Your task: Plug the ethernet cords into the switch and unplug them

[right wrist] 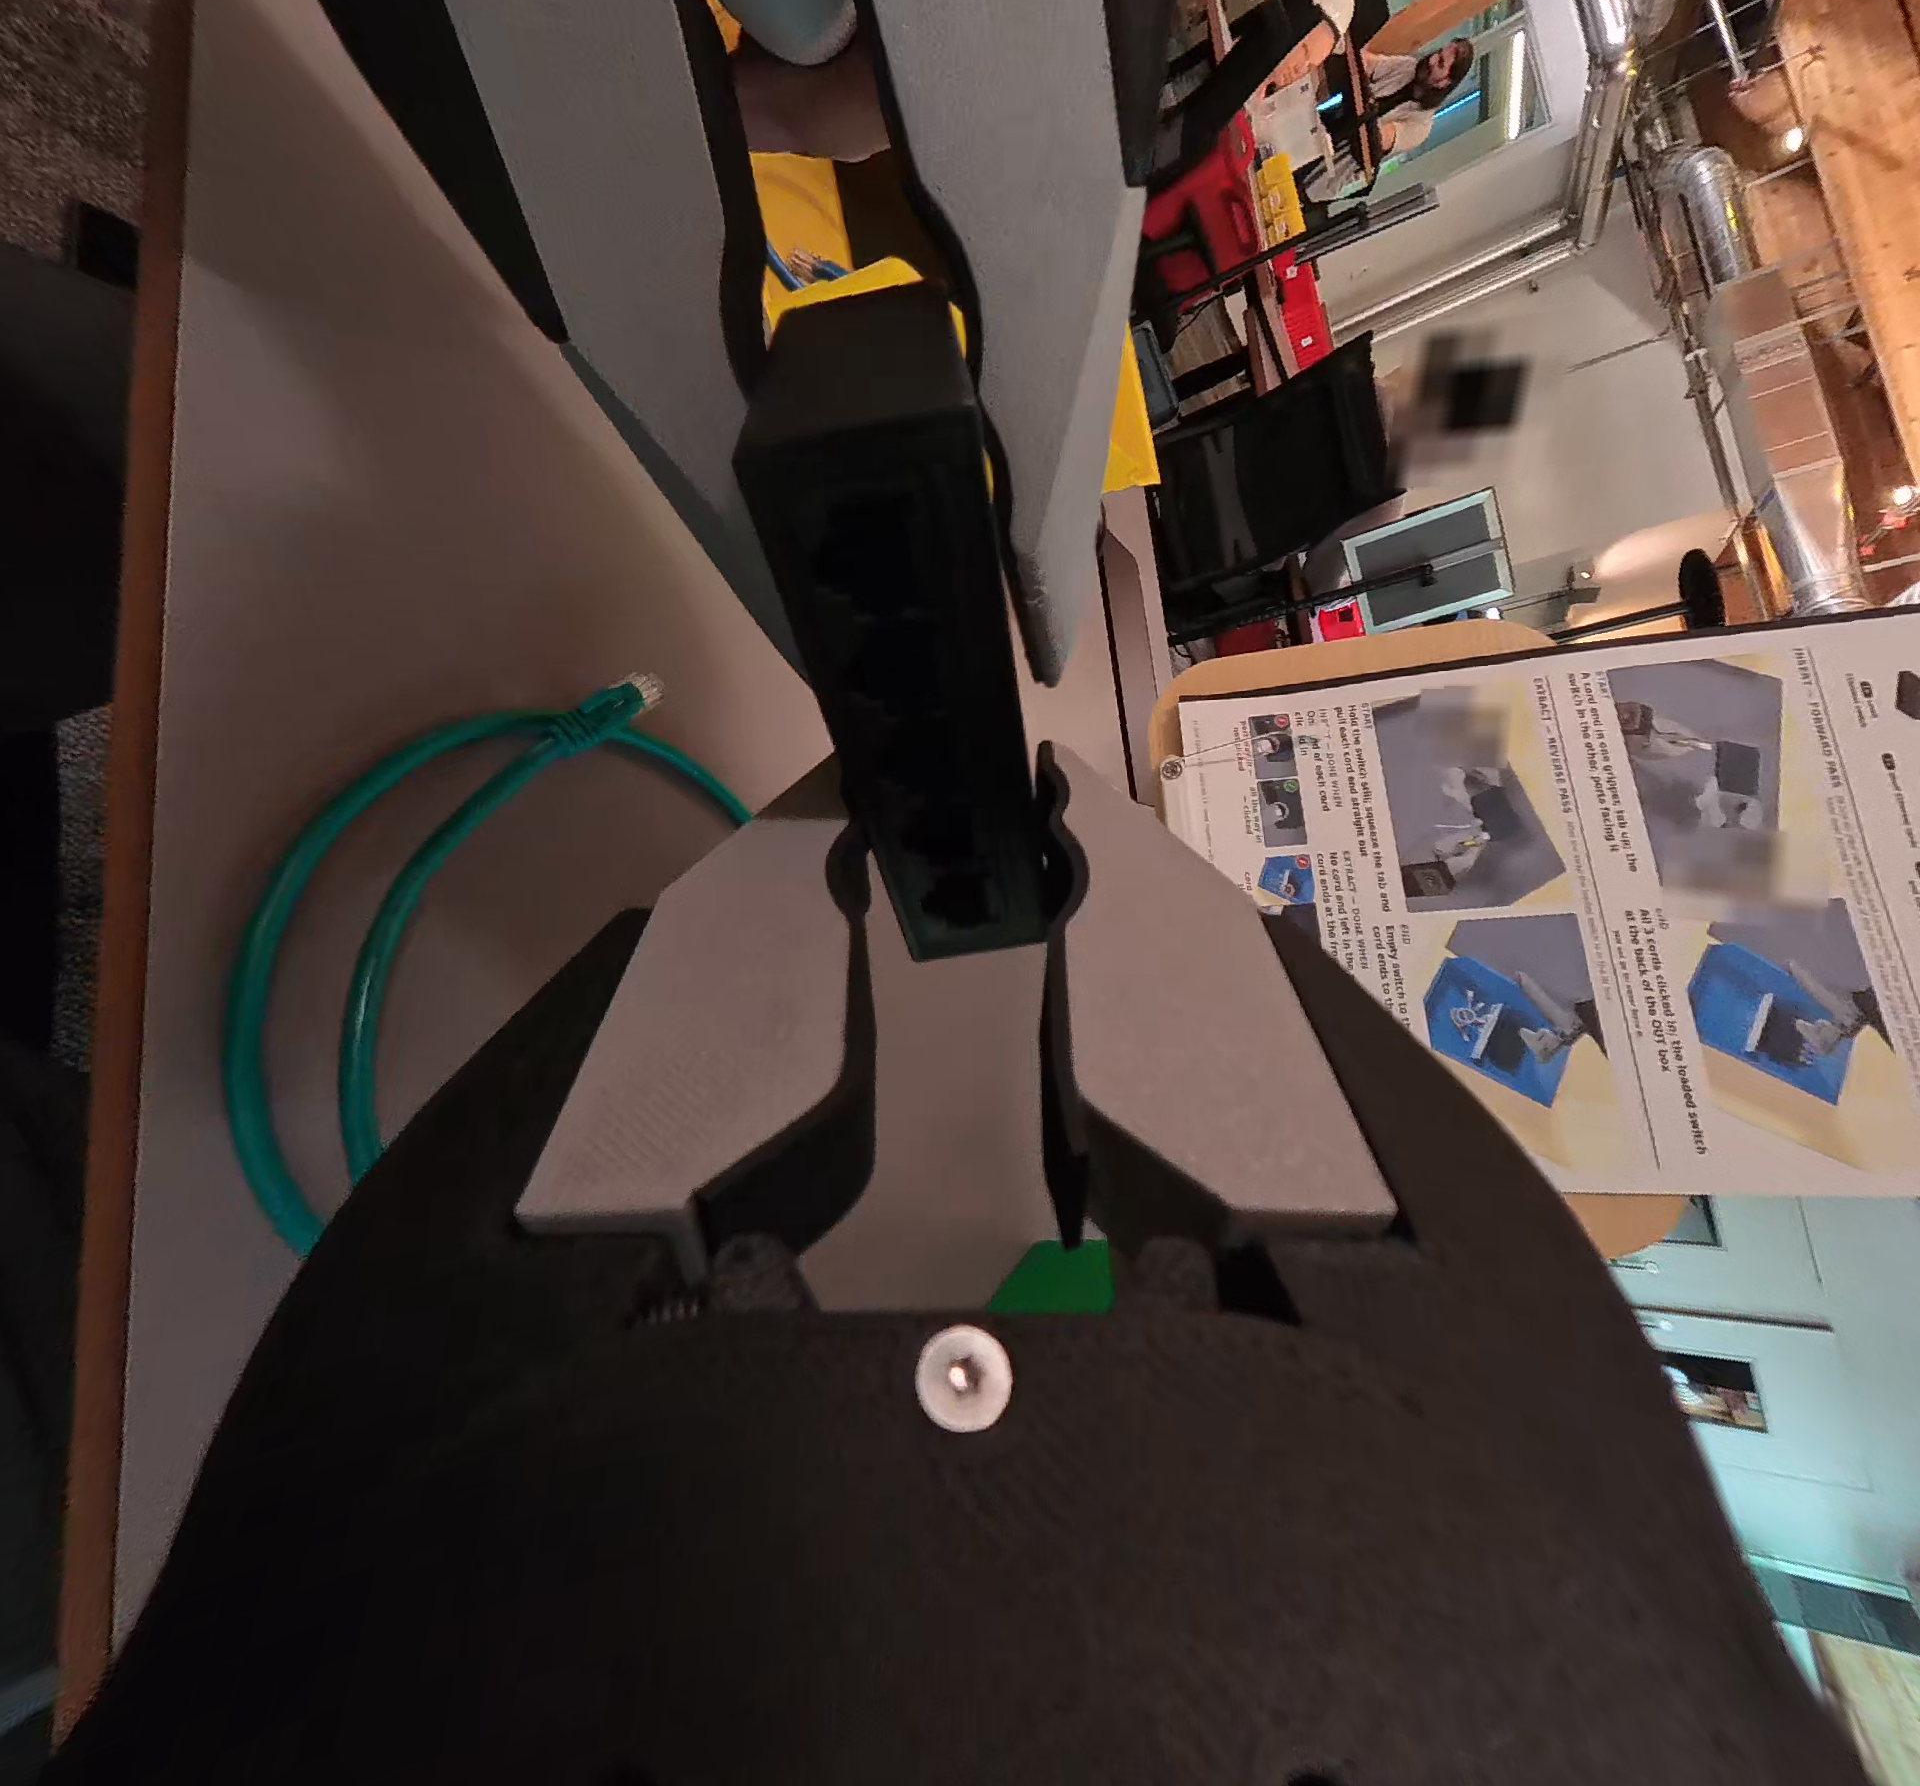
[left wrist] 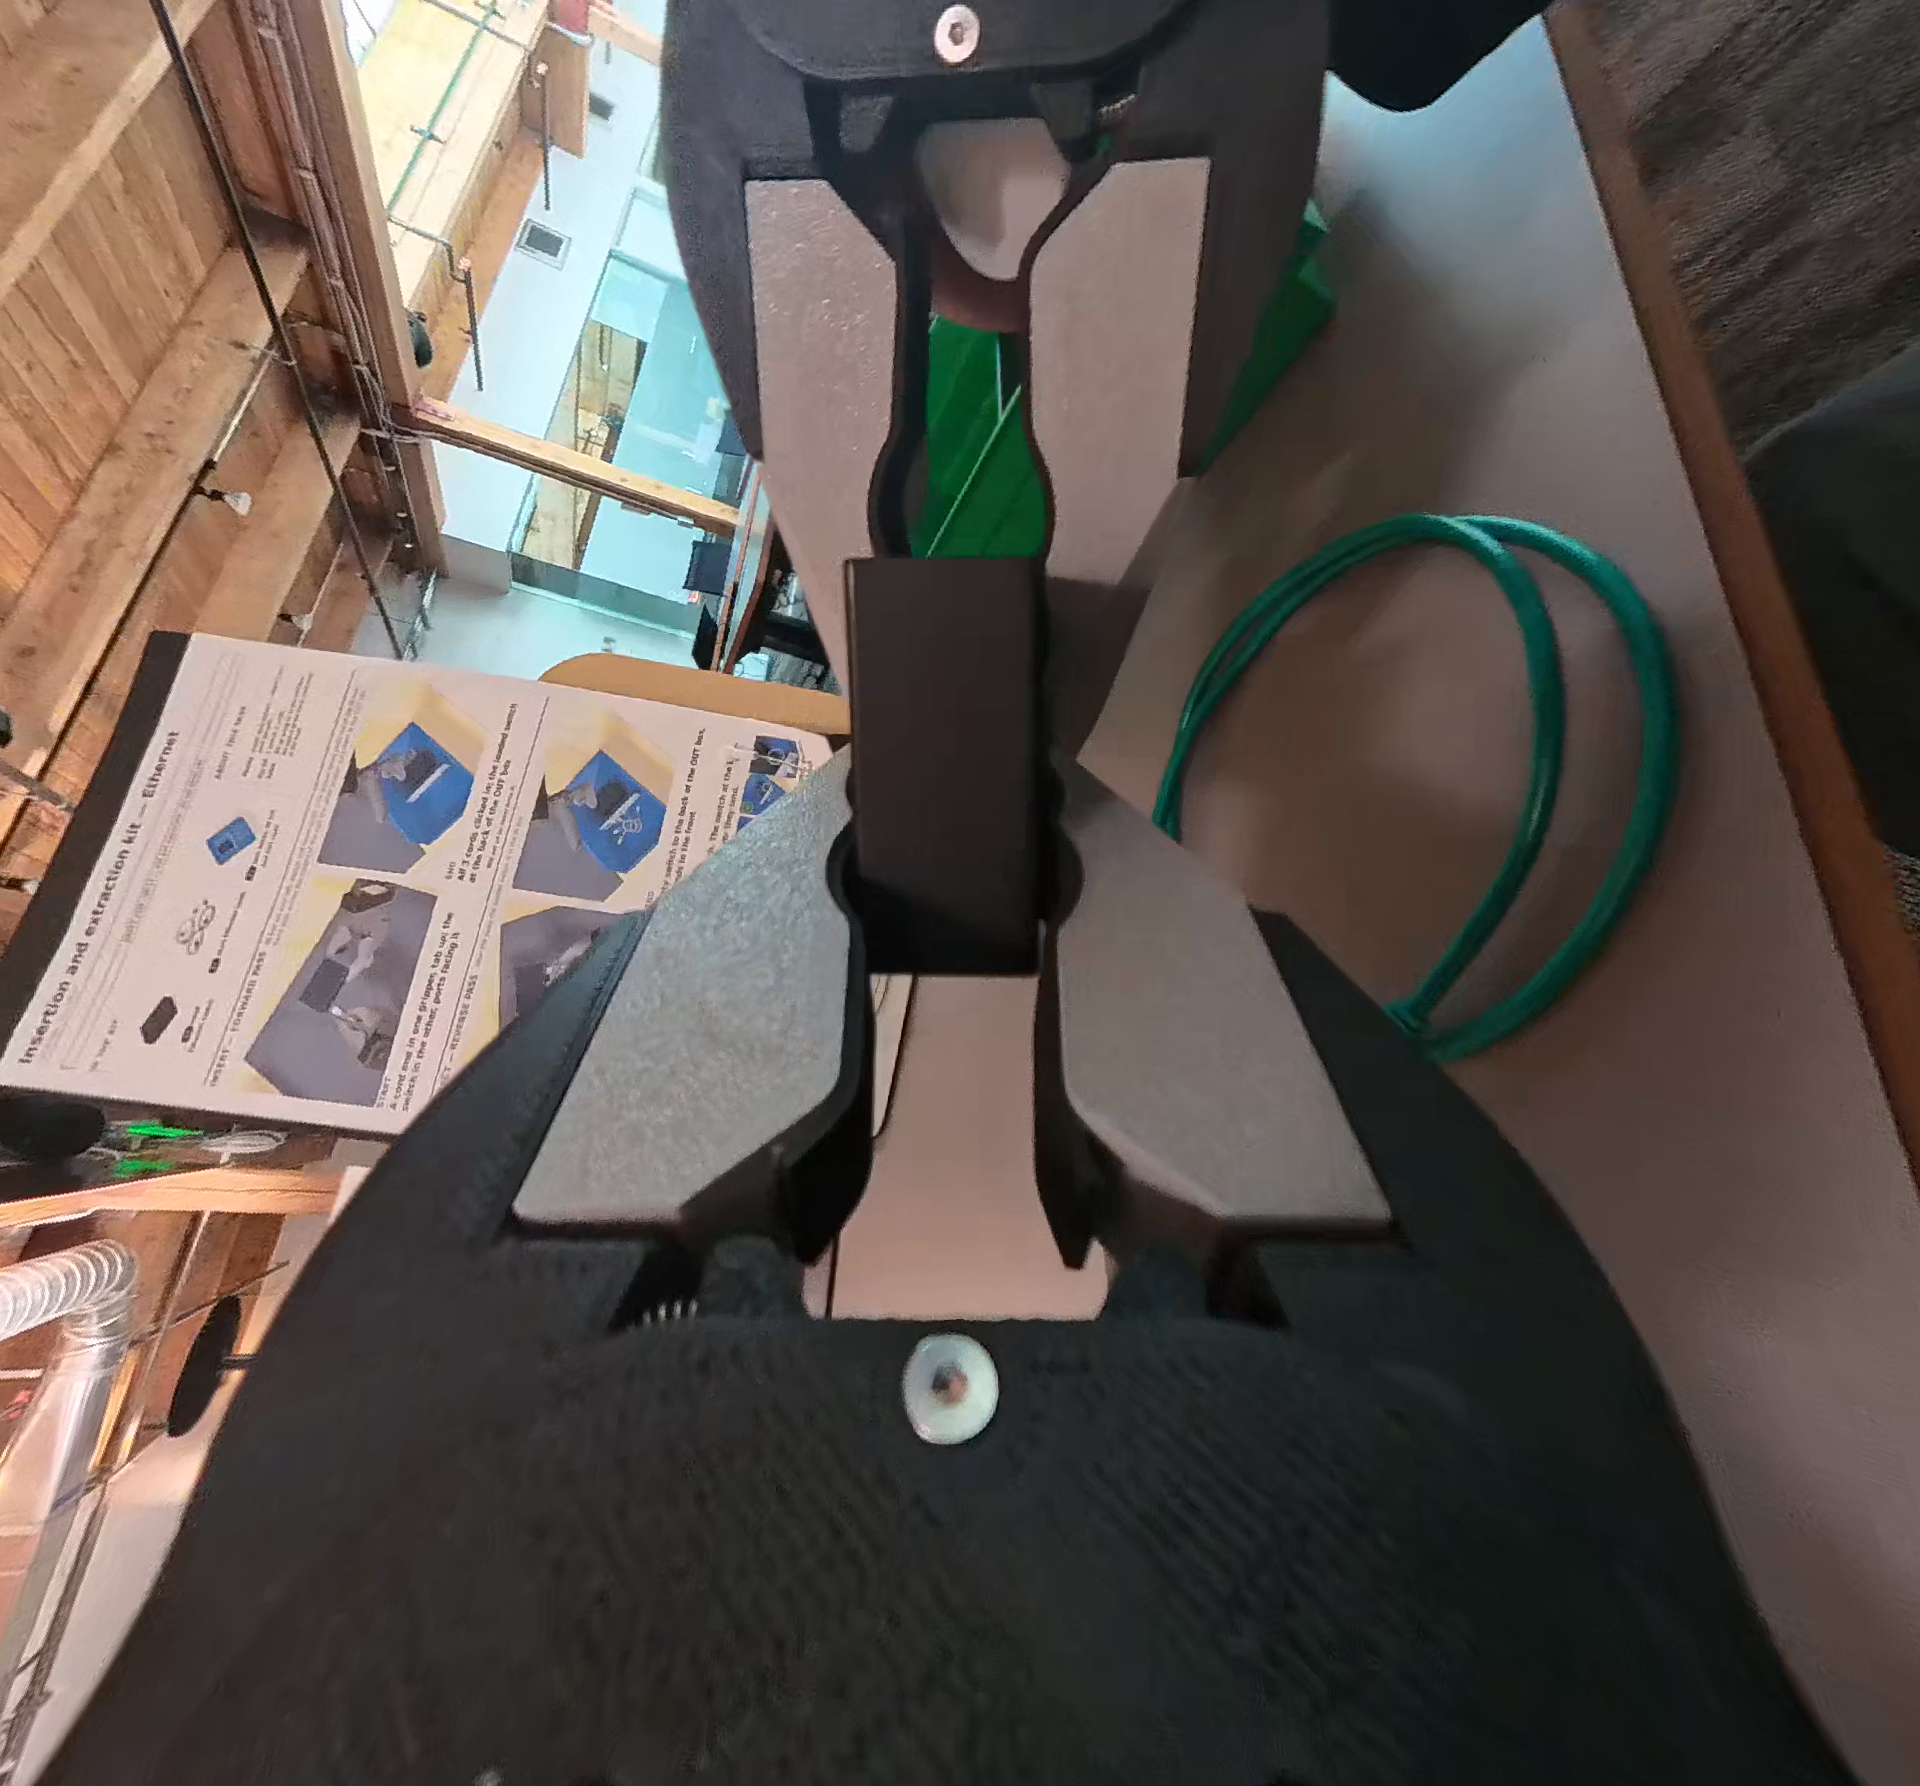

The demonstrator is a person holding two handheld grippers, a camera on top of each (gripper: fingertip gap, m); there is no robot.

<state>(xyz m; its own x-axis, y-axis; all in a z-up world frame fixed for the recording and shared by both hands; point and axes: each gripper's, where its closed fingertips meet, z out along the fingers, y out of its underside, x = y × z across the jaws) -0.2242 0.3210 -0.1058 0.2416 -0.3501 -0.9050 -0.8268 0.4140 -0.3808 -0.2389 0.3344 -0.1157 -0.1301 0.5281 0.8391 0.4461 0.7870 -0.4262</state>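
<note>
The black ethernet switch (left wrist: 943, 760) is held in the air between both grippers, one at each end. My left gripper (left wrist: 945, 853) is shut on its near end in the left wrist view, with the right gripper (left wrist: 961, 531) facing it from the top. In the right wrist view my right gripper (right wrist: 956, 837) is shut on the switch (right wrist: 894, 593), whose row of empty ports faces the camera. The left gripper (right wrist: 873, 365) clamps its far end. A coiled green ethernet cord (left wrist: 1538, 801) lies loose on the table (left wrist: 1403, 1269). Its connector (right wrist: 634, 692) is unplugged.
A printed instruction sheet (left wrist: 312, 884) stands beside the table and also shows in the right wrist view (right wrist: 1558, 905). A green bin (left wrist: 977, 448) sits behind the right gripper. A yellow bin (right wrist: 810, 219) holding a blue cord (right wrist: 800, 266) sits behind the left gripper. The table's wooden edge (right wrist: 145, 593) runs along the left. My two grippers' fingertips are within a few centimetres of each other.
</note>
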